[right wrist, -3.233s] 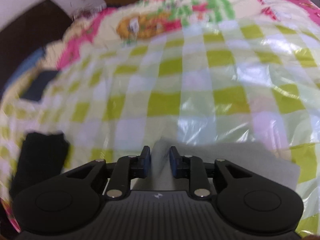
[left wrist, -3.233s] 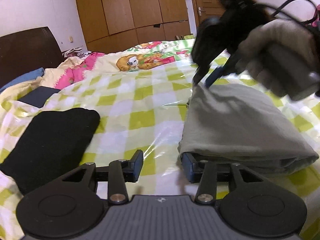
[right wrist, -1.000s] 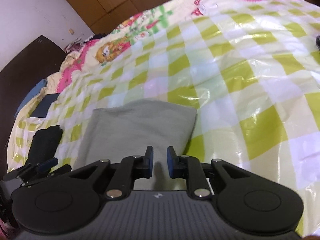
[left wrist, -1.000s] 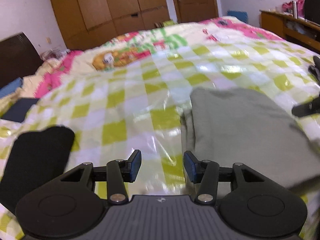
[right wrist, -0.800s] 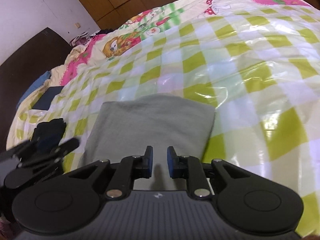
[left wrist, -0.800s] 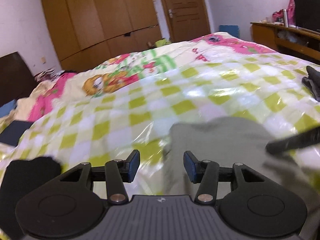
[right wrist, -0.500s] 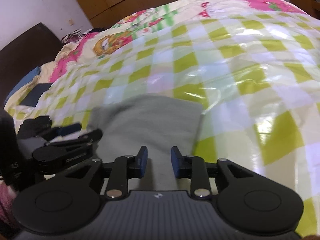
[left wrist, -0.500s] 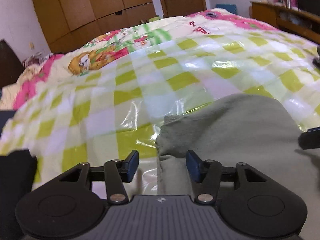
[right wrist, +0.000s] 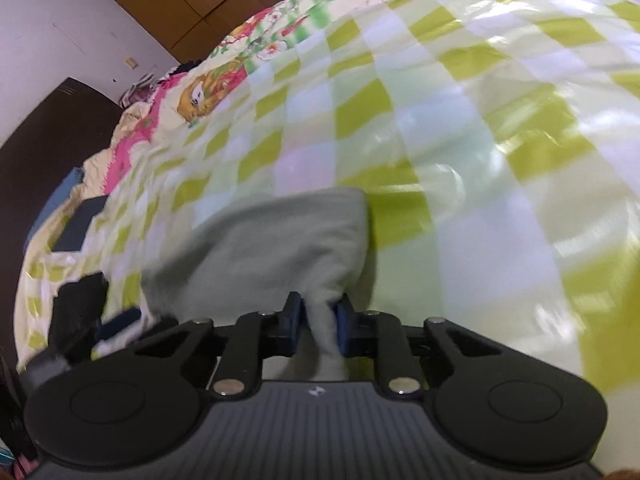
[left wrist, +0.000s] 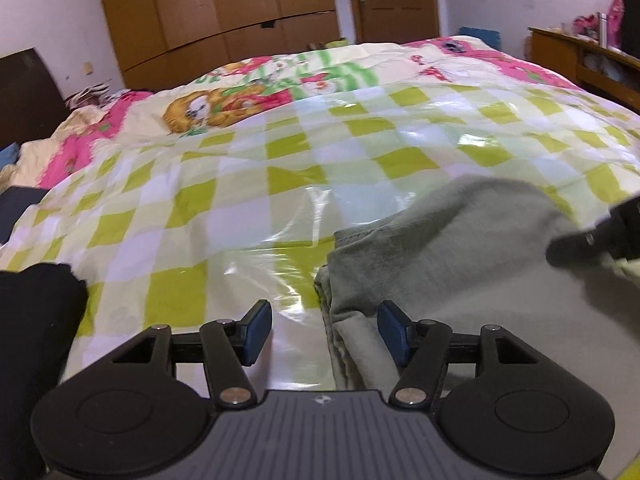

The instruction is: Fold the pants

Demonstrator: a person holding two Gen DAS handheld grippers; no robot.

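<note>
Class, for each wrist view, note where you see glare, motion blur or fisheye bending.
Left wrist view: glare on the plastic sheet; wardrobe lines bow; right gripper blurred. Right wrist view: heavier blur over the grey pants and the sheet; dark corners.

The pants (left wrist: 460, 248) are seen in a plain grey-green. The plastic sheet (left wrist: 280, 184) is checked in lime green and white, the quilt (left wrist: 224, 104) printed with pink, green and an orange cartoon animal — while the wardrobe (left wrist: 224, 12) is shown in brown wood and a garment (left wrist: 32, 320) in black.
</note>
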